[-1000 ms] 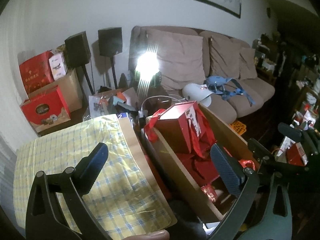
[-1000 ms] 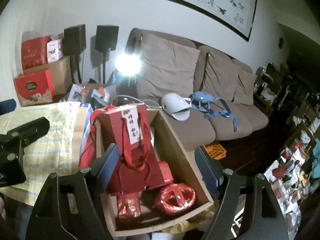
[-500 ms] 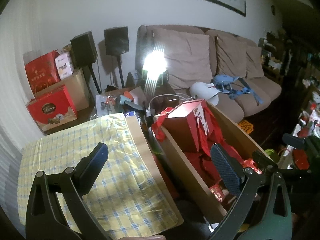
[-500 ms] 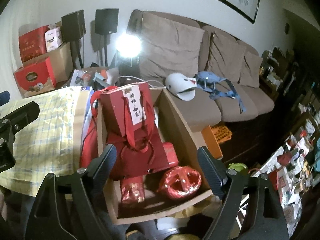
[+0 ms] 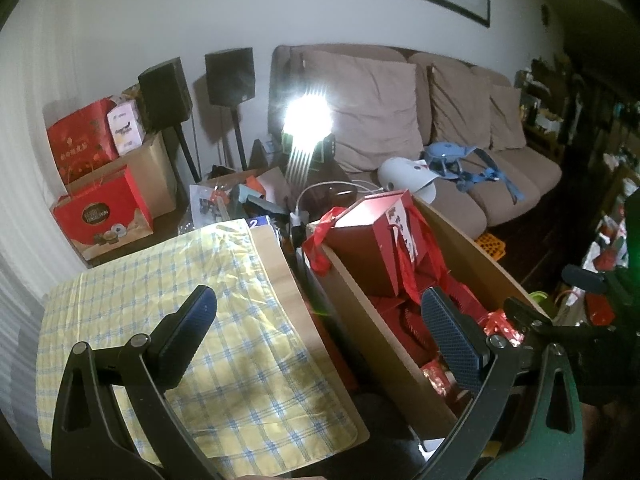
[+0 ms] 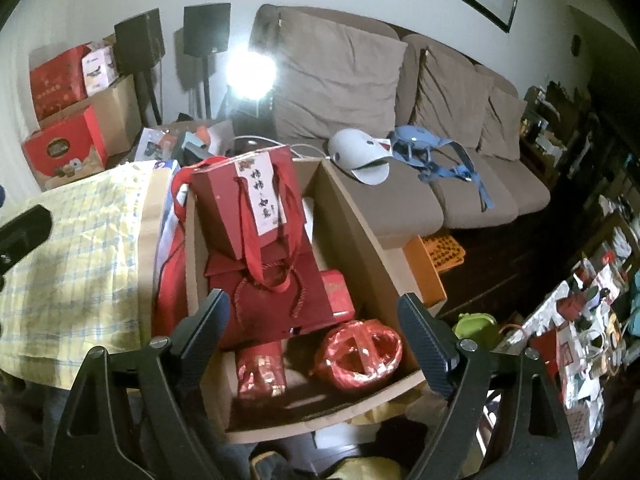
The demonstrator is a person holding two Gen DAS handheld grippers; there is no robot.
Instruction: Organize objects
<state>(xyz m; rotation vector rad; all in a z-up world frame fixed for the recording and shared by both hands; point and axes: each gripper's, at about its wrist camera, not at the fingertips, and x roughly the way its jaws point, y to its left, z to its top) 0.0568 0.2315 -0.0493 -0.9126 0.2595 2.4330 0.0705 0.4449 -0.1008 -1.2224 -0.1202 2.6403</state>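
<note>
Brown cardboard box (image 6: 360, 224), open-topped, central landmark, packed with red goods. Tall red gift bag (image 6: 248, 208) with white calligraphy label upright at box's far end; flat dark-red bag (image 6: 280, 296) lying nearer; foil-wrapped red packet (image 6: 260, 372) and round red lattice ornament (image 6: 358, 354) on box floor at near end. Yellow checked cloth (image 5: 168, 320) on surface just beside box, on left. Right gripper (image 6: 316, 340) above box's near end, jaws wide apart, just been opening, nothing pressed between pads. Left gripper (image 5: 320, 340) likewise spread and empty, straddling box's left wall. Likely next: descent toward ornament or packet. Risks: fingertip catching cord handles of flat bag and dragging it; crinkled foil slipping from pads; ornament crushing under firm closure; left finger fouling box wall.
</note>
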